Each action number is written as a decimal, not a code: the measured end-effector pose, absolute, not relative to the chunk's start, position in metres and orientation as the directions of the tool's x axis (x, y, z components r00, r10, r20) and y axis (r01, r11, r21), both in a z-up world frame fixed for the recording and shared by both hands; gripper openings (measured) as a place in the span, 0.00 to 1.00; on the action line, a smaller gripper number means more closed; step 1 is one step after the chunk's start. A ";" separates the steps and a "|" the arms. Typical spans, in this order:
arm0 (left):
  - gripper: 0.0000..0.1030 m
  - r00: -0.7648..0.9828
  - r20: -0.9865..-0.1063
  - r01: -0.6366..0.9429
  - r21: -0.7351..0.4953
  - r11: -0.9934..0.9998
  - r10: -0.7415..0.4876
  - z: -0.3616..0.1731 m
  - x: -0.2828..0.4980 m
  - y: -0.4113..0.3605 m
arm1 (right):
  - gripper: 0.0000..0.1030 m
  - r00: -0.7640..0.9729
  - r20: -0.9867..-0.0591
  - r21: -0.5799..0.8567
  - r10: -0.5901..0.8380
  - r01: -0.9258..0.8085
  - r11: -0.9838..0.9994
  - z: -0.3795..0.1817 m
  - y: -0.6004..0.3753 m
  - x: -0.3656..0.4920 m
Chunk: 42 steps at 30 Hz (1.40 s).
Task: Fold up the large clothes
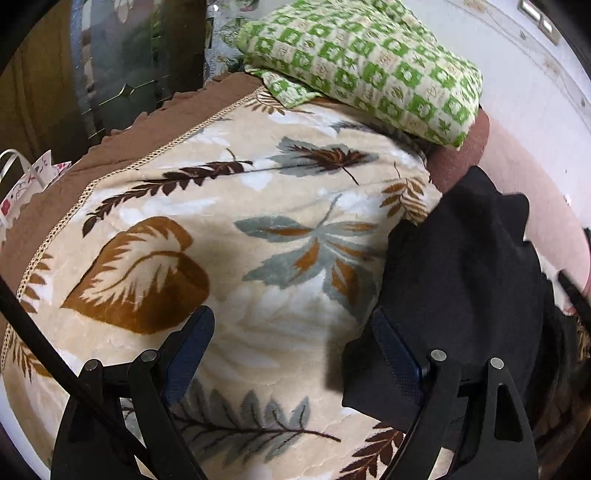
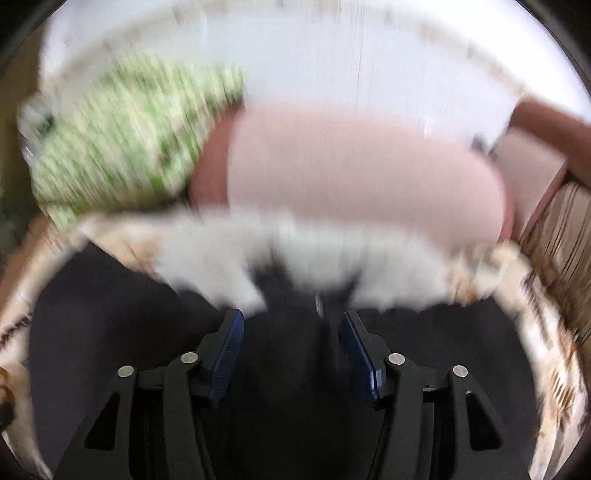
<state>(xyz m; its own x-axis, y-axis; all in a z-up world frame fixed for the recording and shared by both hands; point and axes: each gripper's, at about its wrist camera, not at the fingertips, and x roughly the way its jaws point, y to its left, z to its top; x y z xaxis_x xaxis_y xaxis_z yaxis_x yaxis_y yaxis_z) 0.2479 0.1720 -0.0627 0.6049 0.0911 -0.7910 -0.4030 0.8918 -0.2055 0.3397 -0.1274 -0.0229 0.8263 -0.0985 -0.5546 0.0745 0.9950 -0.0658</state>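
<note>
the left gripper (image 1: pixel 291 339) had its jaws spread wide with nothing between them, only the leaf-patterned blanket (image 1: pixel 221 236) showing in the gap. its right finger pad (image 1: pixel 397 356) sat at the edge of the black garment (image 1: pixel 461 280), whether touching it could not be told. the garment lay bunched on the right side of the blanket, rising in dark folds toward a pink cushion (image 1: pixel 524 177). beyond the blanket, a green checked pillow (image 1: pixel 369 62) rested at the far end, with a brown frilled border (image 1: pixel 122 147) running along the blanket's left side and a white wall (image 1: pixel 461 33) behind.

the right gripper (image 2: pixel 293 332) also had its jaws apart, though less widely, and the view was heavily smeared by motion. the black garment (image 2: pixel 110 314) filled the space under and between the blue pads (image 2: pixel 229 350); the blur left it unclear whether the fabric was caught. ahead of the fingers a white fluffy strip (image 2: pixel 332 254) crossed the view, then the pink cushion (image 2: pixel 351 162), with the green checked pillow (image 2: pixel 122 136) to its left and the blanket (image 2: pixel 546 325) curving round the right edge.
</note>
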 end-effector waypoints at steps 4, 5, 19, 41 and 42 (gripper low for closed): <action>0.84 0.617 -0.781 -0.419 -0.220 0.881 0.099 -0.060 0.243 0.175 | 0.44 0.806 -0.574 0.015 0.142 -0.163 0.987 -0.005 -0.083 0.326; 0.84 0.618 -0.780 -0.417 -0.224 0.881 0.094 -0.060 0.242 0.175 | 0.43 0.781 -0.593 0.031 0.194 -0.219 0.975 -0.010 -0.068 0.329; 0.84 0.612 -0.787 -0.386 -0.208 0.899 0.080 -0.063 0.251 0.166 | 0.39 0.608 -0.793 -0.138 0.041 -0.245 0.960 -0.095 0.021 0.443; 0.84 0.632 -0.772 -0.294 -0.160 0.942 0.066 -0.069 0.254 0.127 | 0.43 0.580 -0.747 0.021 -0.324 0.508 0.861 -0.079 -0.382 0.318; 0.84 0.633 -0.772 -0.294 -0.159 0.943 0.067 -0.068 0.254 0.127 | 0.43 0.580 -0.746 0.034 -0.326 0.522 0.852 -0.075 -0.388 0.314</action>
